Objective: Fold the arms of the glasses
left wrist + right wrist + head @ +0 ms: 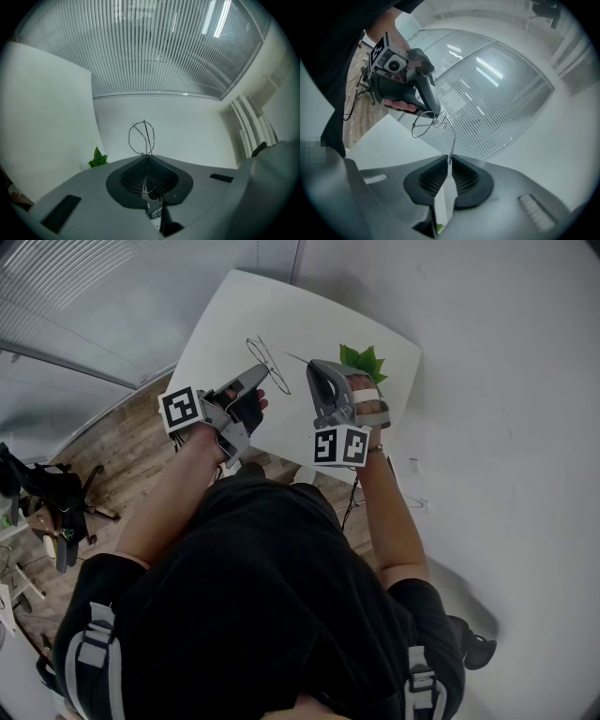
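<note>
Thin wire-framed glasses (268,356) hang in the air over the white table (225,315), held between both grippers. My left gripper (259,375) is shut on the frame; in the left gripper view one round lens rim (140,137) stands up just past the closed jaw tips (147,157). My right gripper (312,367) comes in from the right and is shut on the far end of one arm. In the right gripper view that arm (453,140) runs from the lenses (425,123) down into the jaw tips (450,161), stretched out straight from the frame.
A small green plant (364,362) stands on the table just beyond the right gripper, seen again as leaves (97,158) in the left gripper view. White walls and a slatted blind (159,51) surround the table. Wooden floor (122,446) lies to the left.
</note>
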The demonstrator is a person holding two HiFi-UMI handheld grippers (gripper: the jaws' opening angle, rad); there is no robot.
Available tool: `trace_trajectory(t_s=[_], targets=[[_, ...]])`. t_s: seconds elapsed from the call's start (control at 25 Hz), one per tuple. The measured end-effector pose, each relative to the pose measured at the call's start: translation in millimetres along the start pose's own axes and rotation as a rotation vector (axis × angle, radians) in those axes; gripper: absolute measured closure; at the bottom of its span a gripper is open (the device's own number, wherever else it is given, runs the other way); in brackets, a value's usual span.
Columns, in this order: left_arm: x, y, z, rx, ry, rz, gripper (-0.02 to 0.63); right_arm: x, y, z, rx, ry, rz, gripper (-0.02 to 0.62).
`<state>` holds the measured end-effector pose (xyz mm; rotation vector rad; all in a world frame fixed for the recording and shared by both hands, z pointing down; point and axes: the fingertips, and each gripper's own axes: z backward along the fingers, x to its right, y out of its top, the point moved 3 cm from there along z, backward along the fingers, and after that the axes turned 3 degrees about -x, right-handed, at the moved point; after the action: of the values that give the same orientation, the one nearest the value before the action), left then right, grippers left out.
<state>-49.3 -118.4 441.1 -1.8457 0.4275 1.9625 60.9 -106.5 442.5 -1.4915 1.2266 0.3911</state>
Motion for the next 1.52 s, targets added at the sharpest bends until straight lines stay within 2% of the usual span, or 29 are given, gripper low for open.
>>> trace_trajectory(t_s=[0.56,1.32,1.52], targets=[[4.1,1.6,1.9,0.026,-0.005,-0.009,0.594,-16.9,12.6,8.5,0.036,0.024,0.000,0.558],[8.2,2.4,2.3,0.038,-0.013,-0.011,0.594,-44.2,28.3,15.2,0.091,0.107,0.011,0.546],[5.7,2.3,2.7,0.038,-0.006,-0.009,0.594,-42.1,28.9,17.9,0.103,0.128,-0.027,0.499]])
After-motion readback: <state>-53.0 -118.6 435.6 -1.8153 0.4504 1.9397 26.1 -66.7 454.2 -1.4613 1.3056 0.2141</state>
